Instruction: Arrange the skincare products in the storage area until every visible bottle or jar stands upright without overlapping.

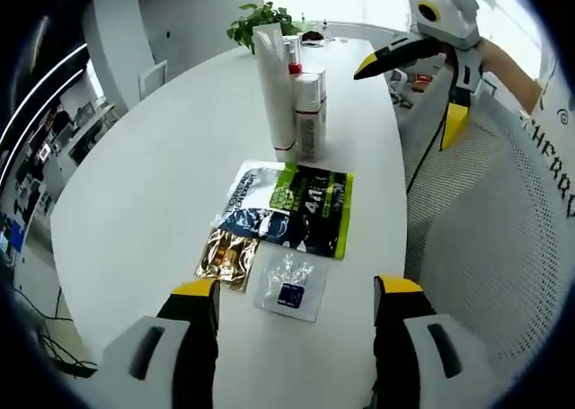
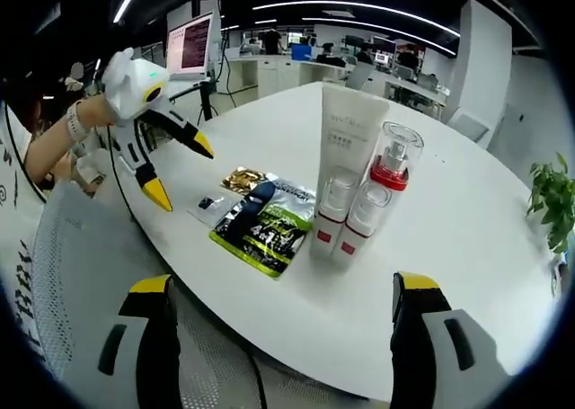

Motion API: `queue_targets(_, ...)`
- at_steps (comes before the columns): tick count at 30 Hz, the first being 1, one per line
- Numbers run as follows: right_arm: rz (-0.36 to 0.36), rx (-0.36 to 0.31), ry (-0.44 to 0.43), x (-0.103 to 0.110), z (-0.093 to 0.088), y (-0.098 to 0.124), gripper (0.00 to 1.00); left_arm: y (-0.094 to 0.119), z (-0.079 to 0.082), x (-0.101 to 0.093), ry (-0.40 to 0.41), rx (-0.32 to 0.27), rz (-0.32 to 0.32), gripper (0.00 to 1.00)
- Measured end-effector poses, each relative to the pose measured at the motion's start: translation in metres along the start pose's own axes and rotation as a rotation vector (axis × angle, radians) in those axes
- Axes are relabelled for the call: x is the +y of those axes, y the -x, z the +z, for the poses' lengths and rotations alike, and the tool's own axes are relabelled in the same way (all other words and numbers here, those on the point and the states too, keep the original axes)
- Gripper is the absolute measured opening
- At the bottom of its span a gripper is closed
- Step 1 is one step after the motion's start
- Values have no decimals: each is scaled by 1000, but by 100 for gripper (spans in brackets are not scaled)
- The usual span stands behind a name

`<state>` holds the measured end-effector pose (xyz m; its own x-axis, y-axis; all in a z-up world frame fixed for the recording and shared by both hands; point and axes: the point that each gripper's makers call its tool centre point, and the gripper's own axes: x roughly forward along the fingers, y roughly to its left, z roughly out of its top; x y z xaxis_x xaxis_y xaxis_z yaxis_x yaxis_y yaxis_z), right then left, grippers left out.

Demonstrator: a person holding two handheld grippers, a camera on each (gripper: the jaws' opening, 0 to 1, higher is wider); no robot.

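We see the skincare cluster standing upright on the white tabletop (image 2: 467,238): a tall white tube (image 2: 349,153), a clear-capped pump bottle (image 2: 392,171) with a red collar, and two small white bottles (image 2: 346,220) with red bands, all pressed close together. In the left gripper view the same tube (image 1: 274,85) rises beside the boxy white bottles (image 1: 309,112). Just in front of them lie flat sachets: a green-and-black packet (image 1: 316,208) overlapping a white-and-blue one (image 1: 254,202), a gold packet (image 1: 227,256) and a small clear pouch (image 1: 290,286).

The tabletop is large, rounded and bare apart from these things, with a potted plant (image 1: 259,20) at its far end. Around it we see an open office with desks, a lit monitor (image 2: 190,45) and ceiling strip lights; a mesh chair back (image 1: 503,238) stands by the edge.

The print on the labels is too small for us to read, and the bottles partly hide one another.

The left gripper (image 1: 296,306) hovers near the clear pouch, its fingers spread and empty. The right gripper (image 2: 283,292) sits off the table edge, well apart from the bottles, its fingers likewise released.
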<state>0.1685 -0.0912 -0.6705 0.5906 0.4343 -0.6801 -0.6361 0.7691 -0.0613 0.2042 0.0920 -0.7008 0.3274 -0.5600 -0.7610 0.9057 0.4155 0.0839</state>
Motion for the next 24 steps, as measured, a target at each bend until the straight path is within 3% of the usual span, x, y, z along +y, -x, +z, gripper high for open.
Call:
queue_targets(7,0,-39,19,-4,14,9,100,19,6,-1,70,-54,85,84)
queue_targets(10,4,-59,10,-4,17,11,100,26,12,-4,141,-117,104,89)
queue_targets(11,6,-60,10,-4,16,11,100,33,18,-13,183,-151,93,90)
queue_targets(16,13,-55,8,-6,11,10,100,38,11,-9,183,-149,172,94)
queue_targets(19,13,-71,-1,-3,14,12,100,45,12,-3,211,-181,235,96)
queue_targets(24,13,-83,-20,-3,15,14,100,52,9,-3,252,-204,274,99)
